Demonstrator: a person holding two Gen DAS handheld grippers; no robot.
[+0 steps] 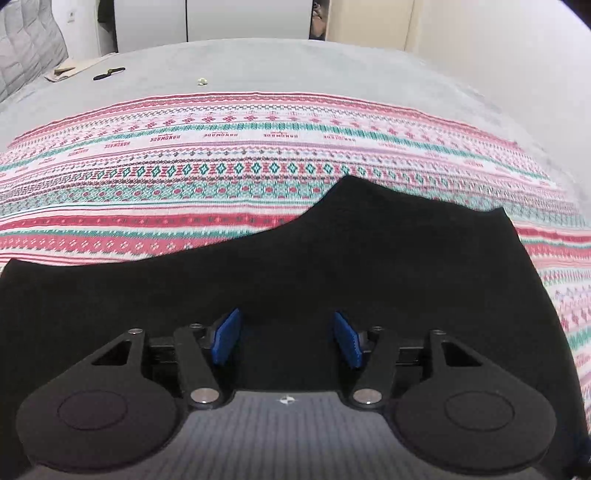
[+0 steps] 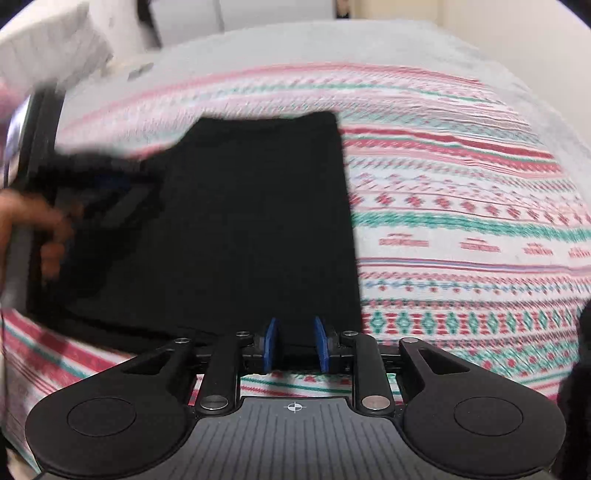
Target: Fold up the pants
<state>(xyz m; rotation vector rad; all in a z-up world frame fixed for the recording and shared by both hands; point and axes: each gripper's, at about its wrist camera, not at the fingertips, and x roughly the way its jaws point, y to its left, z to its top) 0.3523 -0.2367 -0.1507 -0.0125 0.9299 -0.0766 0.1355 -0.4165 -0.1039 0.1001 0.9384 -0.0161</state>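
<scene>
The black pants (image 1: 332, 266) lie flat on a patterned red, green and white blanket (image 1: 221, 155). My left gripper (image 1: 287, 338) is open just above the pants, its blue pads (image 1: 225, 336) wide apart. In the right wrist view the pants (image 2: 251, 229) form a dark rectangle. My right gripper (image 2: 295, 345) is at their near edge, its blue pads (image 2: 271, 345) partly open with a gap over the edge; I cannot tell whether fabric lies between them. The left gripper (image 2: 110, 192) and a hand show blurred at the left.
The blanket (image 2: 461, 229) covers a grey bed (image 1: 295, 66). A small black object (image 1: 109, 74) and a tan cloth (image 1: 70, 70) lie at the bed's far left. A wardrobe (image 1: 221, 18) stands behind the bed.
</scene>
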